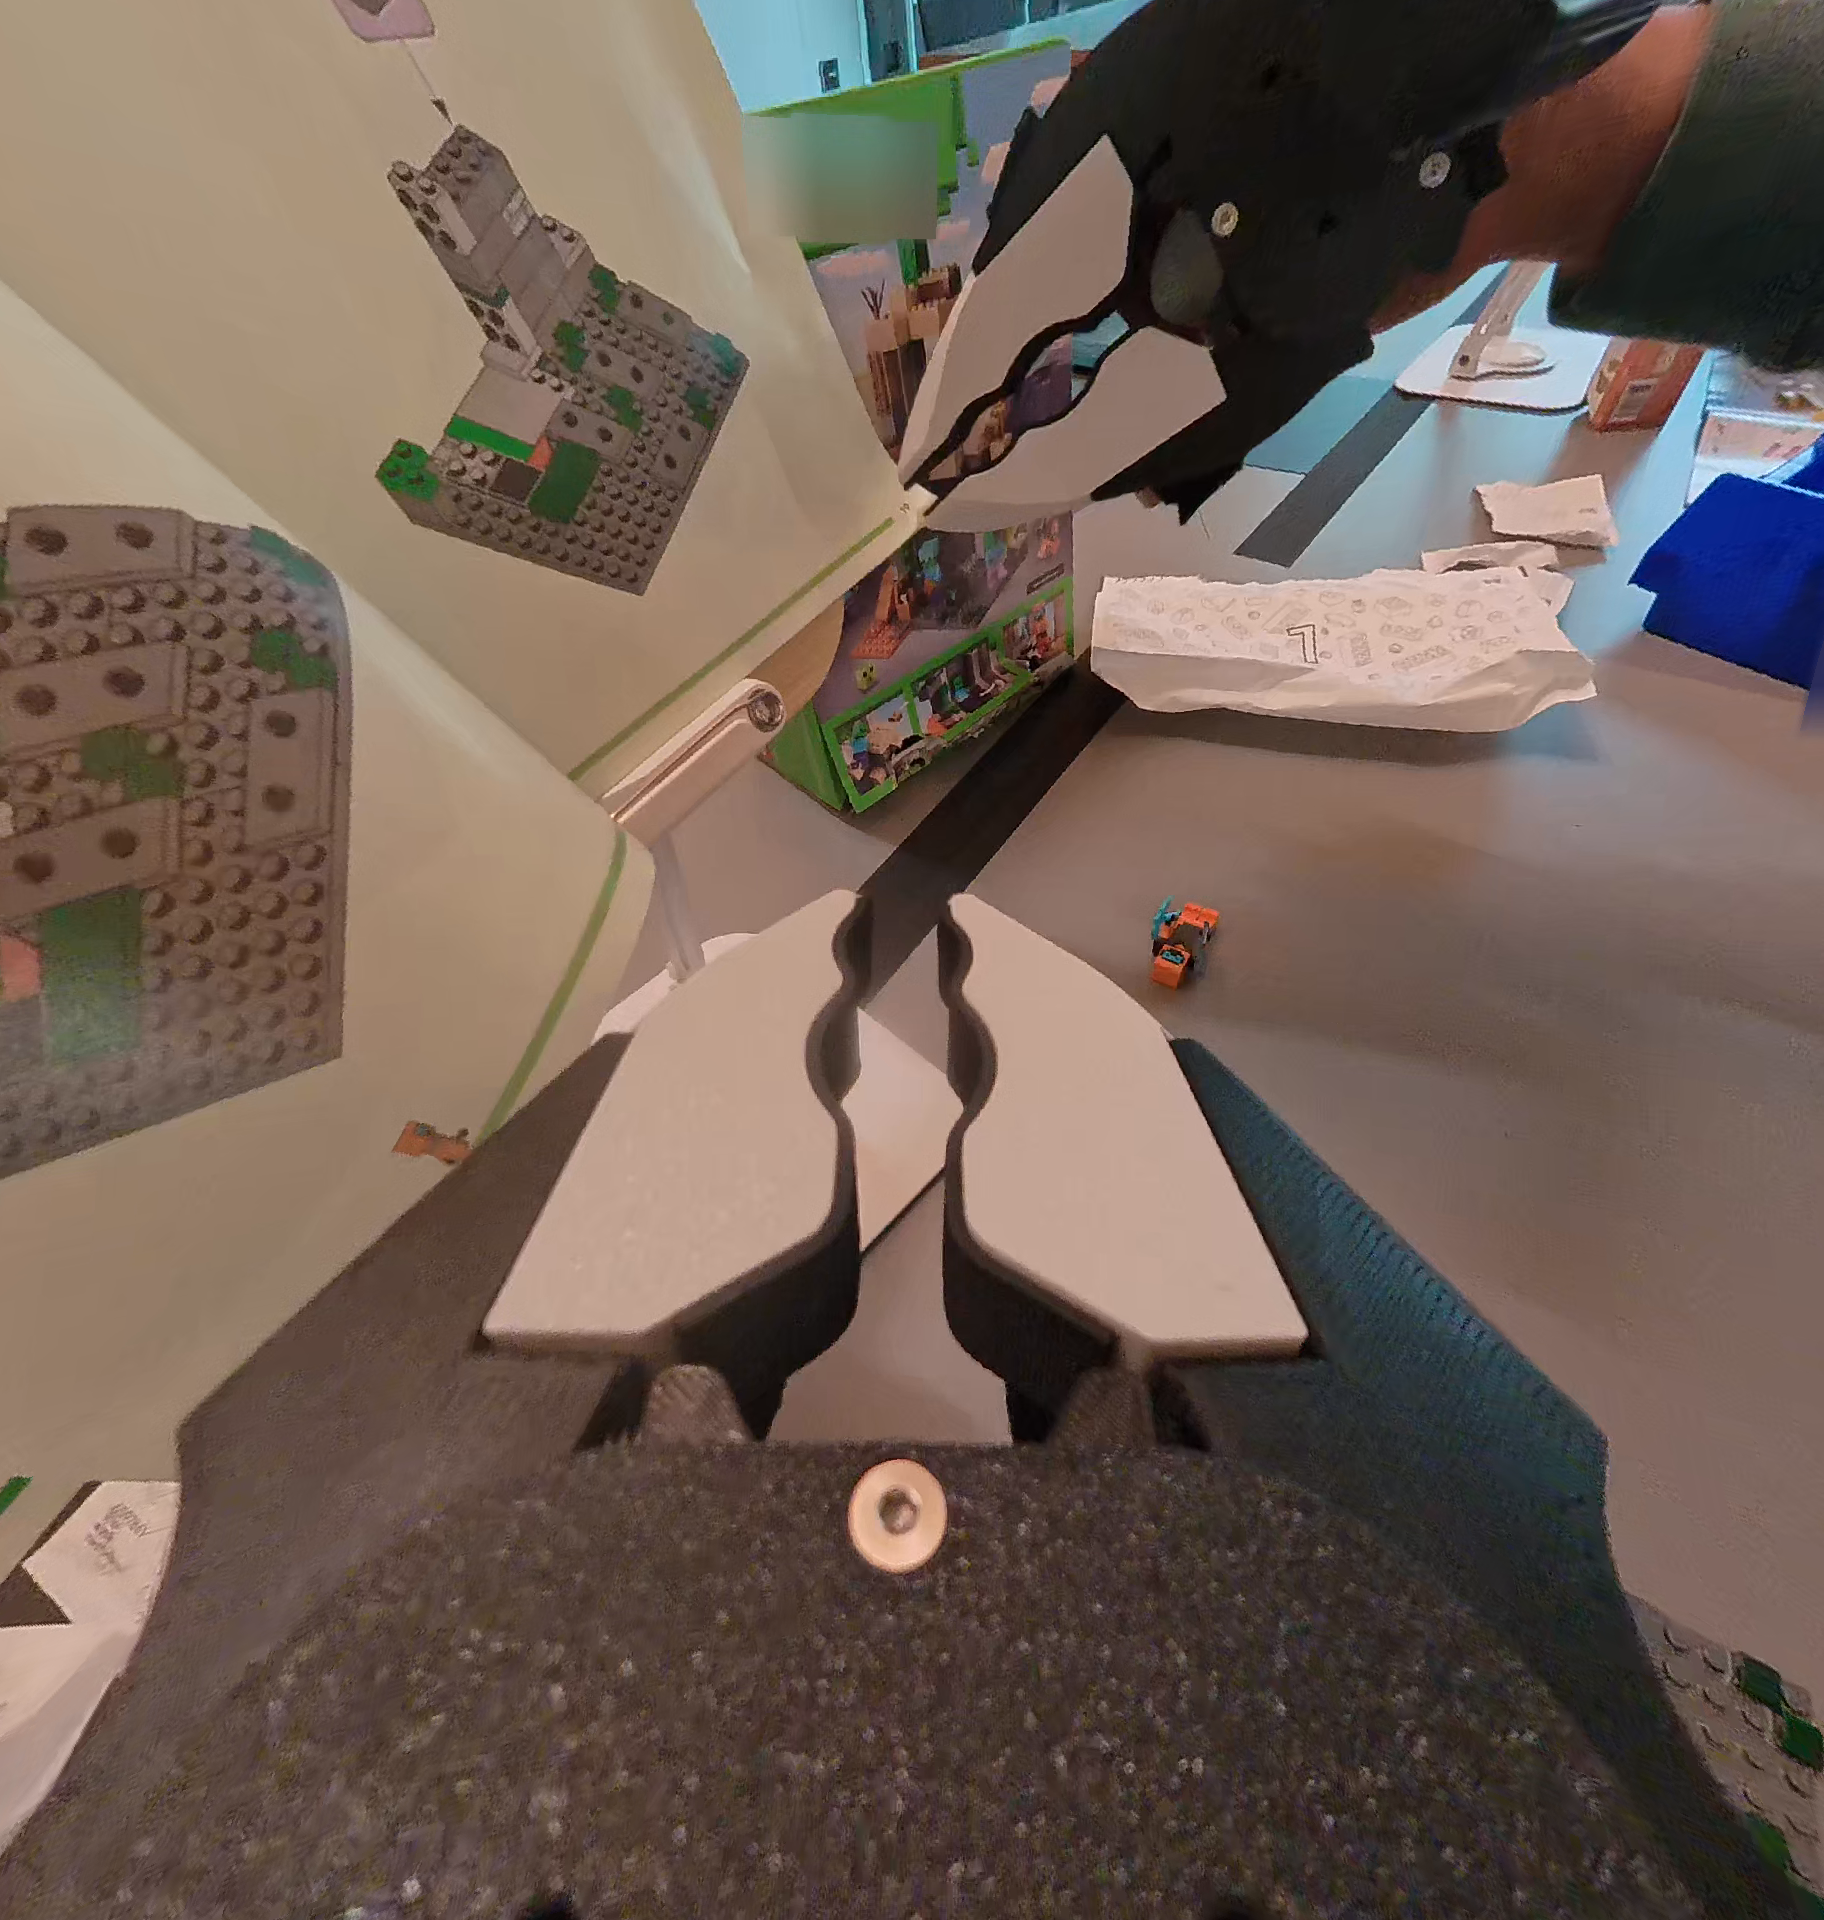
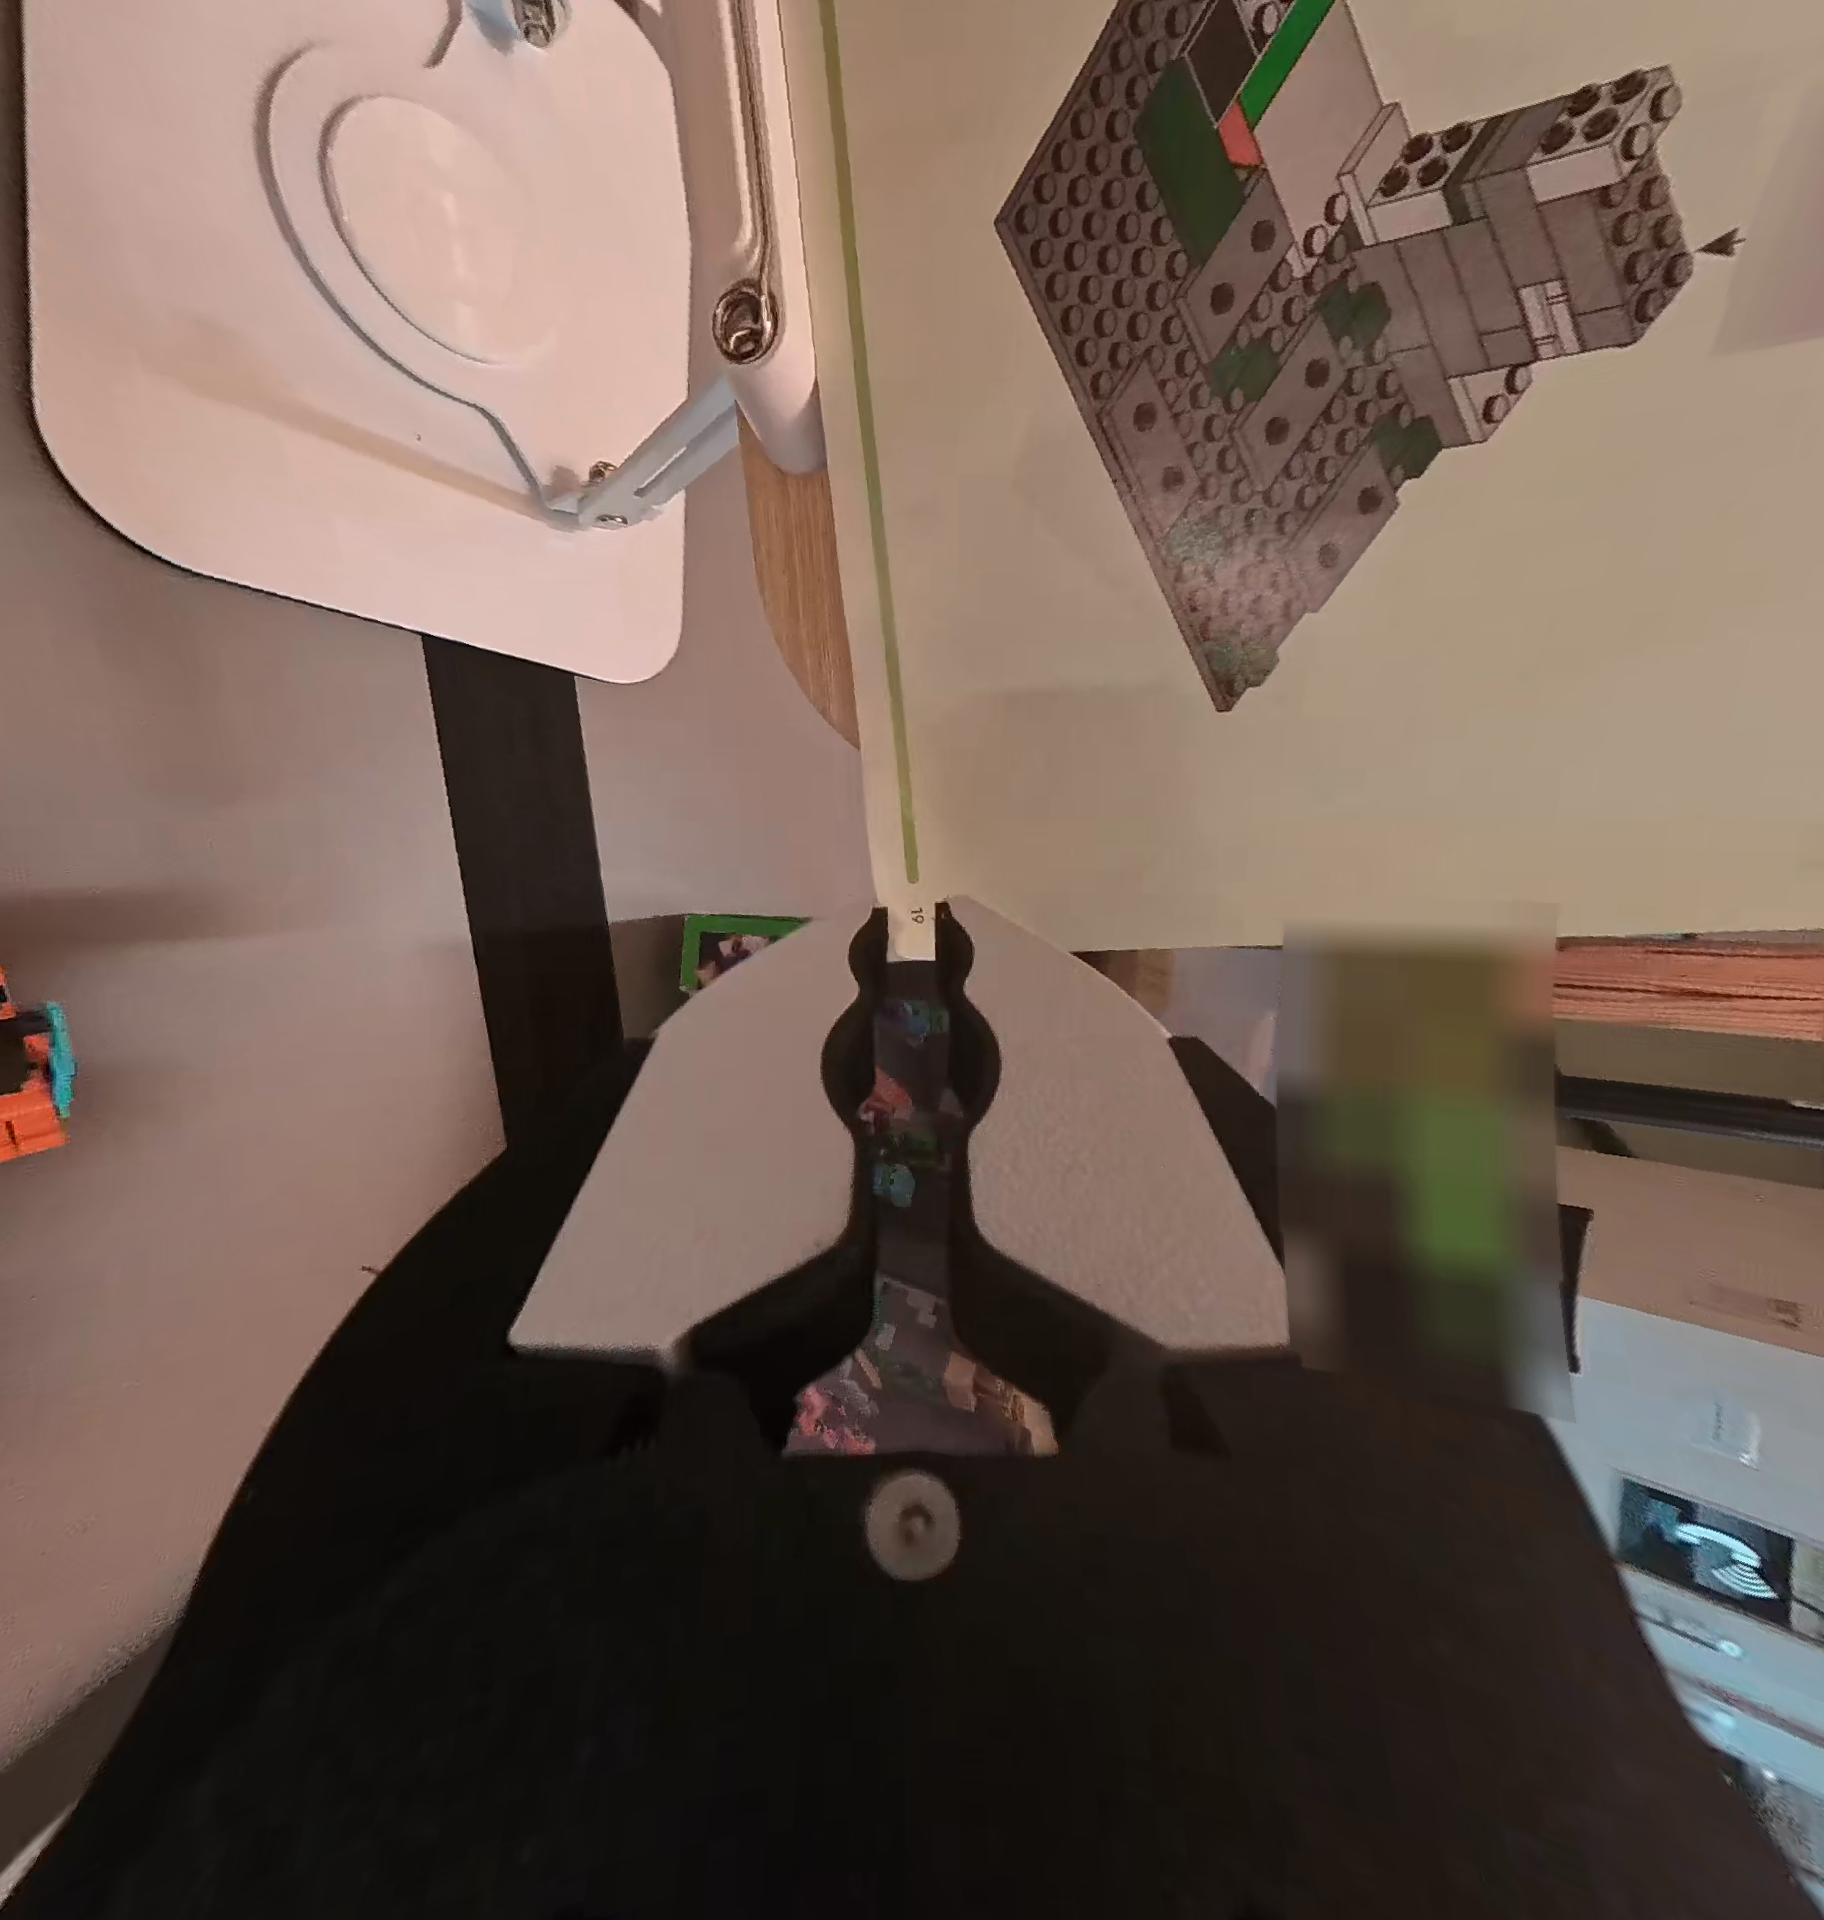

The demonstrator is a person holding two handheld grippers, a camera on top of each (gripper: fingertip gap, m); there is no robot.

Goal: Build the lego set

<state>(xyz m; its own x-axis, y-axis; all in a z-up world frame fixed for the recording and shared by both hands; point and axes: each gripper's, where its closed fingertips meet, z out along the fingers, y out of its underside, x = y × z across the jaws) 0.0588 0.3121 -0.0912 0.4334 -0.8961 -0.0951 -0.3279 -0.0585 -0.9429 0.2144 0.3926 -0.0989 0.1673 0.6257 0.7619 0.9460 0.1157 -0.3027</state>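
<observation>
Left wrist view first: my left gripper [image 1: 903, 914] is released, its fingers parted over the grey desk [image 1: 1407, 1195] with nothing between them. Just past it stands the white stand [image 1: 695, 743] that props the manual [image 1: 295, 623], whose pages show grey and green brick builds. A small orange and teal figure [image 1: 1183, 940] lies alone on the desk to the right. Farther on, the set's box [image 1: 939, 665] stands upright, with a white bag [image 1: 1334, 649] beside it and blue cloth [image 1: 1760, 561] toward the far right edge.

My right gripper [image 2: 913, 914] is clenched on the corner of one manual page [image 2: 1303, 790] (its fingertips pinch the paper's very tip). From that camera the stand's base [image 2: 357, 343] lies to the left and the figure [image 2: 9, 1065] at the left edge.
</observation>
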